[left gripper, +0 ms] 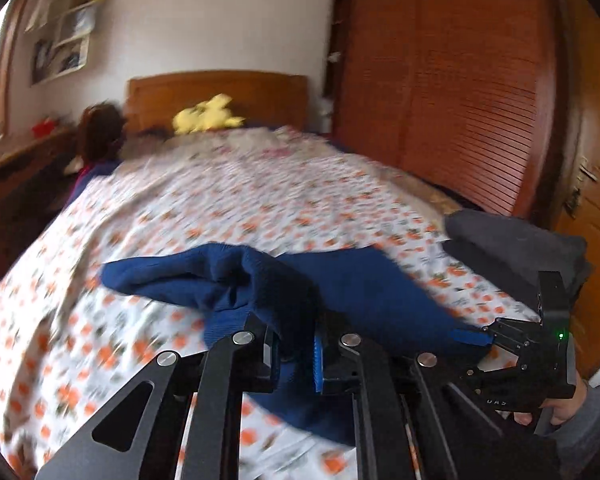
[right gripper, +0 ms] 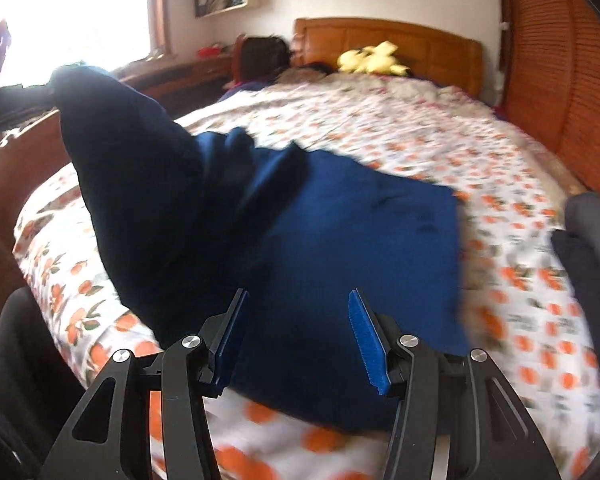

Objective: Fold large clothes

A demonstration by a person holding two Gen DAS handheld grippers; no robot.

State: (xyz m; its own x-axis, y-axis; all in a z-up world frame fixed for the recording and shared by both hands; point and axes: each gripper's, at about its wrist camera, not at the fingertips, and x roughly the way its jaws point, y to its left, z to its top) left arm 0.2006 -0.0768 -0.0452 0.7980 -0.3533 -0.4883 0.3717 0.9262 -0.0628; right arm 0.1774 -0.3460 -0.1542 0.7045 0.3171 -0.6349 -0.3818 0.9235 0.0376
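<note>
A dark blue knit garment (right gripper: 360, 232) lies on the flower-print bed (right gripper: 520, 288). My left gripper (left gripper: 296, 354) is shut on a bunched part of the garment (left gripper: 260, 276) and holds it raised off the bed; in the right wrist view this raised part (right gripper: 132, 184) hangs from the upper left. My right gripper (right gripper: 296, 340) is open and empty, its blue pads (right gripper: 366, 336) just above the garment's near edge. In the left wrist view the right gripper (left gripper: 496, 338) shows at the right, at the garment's edge.
A folded dark grey garment (left gripper: 516, 240) lies at the bed's right side, next to a wooden slatted wardrobe (left gripper: 440, 80). A yellow plush toy (left gripper: 208, 116) and a dark brown plush (left gripper: 100, 132) sit by the wooden headboard (left gripper: 220, 88). A wooden desk (right gripper: 172, 76) stands left under the window.
</note>
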